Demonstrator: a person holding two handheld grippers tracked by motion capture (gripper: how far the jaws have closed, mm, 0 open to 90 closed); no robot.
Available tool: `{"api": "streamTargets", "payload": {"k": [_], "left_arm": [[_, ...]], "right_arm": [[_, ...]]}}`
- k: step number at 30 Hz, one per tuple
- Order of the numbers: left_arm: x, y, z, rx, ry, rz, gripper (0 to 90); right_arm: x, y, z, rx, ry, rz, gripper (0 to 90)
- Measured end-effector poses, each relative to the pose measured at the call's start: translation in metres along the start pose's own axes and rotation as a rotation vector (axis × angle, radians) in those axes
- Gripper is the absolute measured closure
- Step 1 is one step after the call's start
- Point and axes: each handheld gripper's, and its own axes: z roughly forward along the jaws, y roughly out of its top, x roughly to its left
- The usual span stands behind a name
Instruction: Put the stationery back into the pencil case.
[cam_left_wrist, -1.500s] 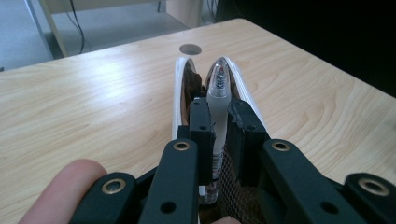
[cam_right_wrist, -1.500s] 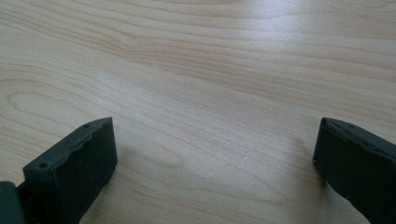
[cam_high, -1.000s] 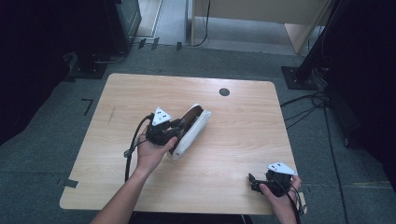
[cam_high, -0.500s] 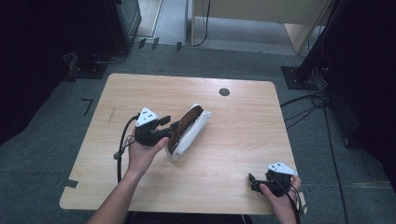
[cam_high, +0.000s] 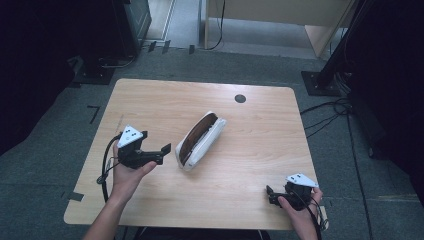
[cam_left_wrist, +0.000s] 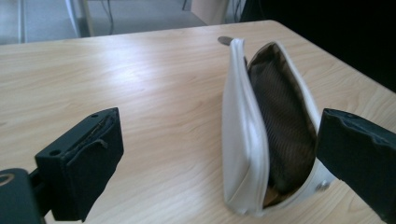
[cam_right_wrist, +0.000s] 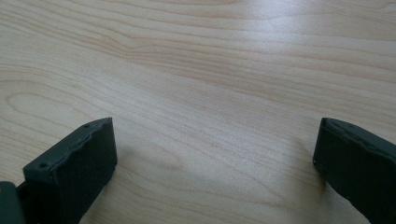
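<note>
One white soft pouch (cam_high: 201, 140) with a brown inside lies open in the middle of the light wooden worktop (cam_high: 260, 145).
Two grippers: the left gripper (cam_high: 165, 150), just beside the pouch, has just been opening and holds nothing; the right gripper (cam_high: 270, 195) is wide open, empty.

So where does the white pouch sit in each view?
High view: white pouch at the table's middle, mouth open, right of the left claw.
Left gripper view: right of centre, dark lining showing.
Right gripper view: not in it.
Shared landmark: the dark round table hole beyond the pouch.
</note>
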Motion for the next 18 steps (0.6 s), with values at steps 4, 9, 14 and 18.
{"api": "streamTargets", "payload": {"k": [4, 9, 14, 18], "left_arm": [[0.012, -0.015, -0.014, 0.009, 0.038, -0.011, 0.0], [0.027, -0.032, -0.026, 0.023, 0.068, -0.044, 0.0], [0.037, -0.05, -0.036, 0.047, 0.109, -0.069, 0.0], [0.044, -0.064, -0.043, 0.07, 0.143, -0.075, 0.0]], "right_arm": [[0.0, 0.0, 0.0, 0.001, 0.002, -0.009, 0.0], [0.0, 0.001, 0.0, 0.001, 0.001, -0.006, 0.0], [-0.001, 0.001, 0.0, -0.009, -0.001, 0.0, 3.6], [-0.005, 0.001, 0.0, -0.014, -0.013, 0.015, 4.8]]}}
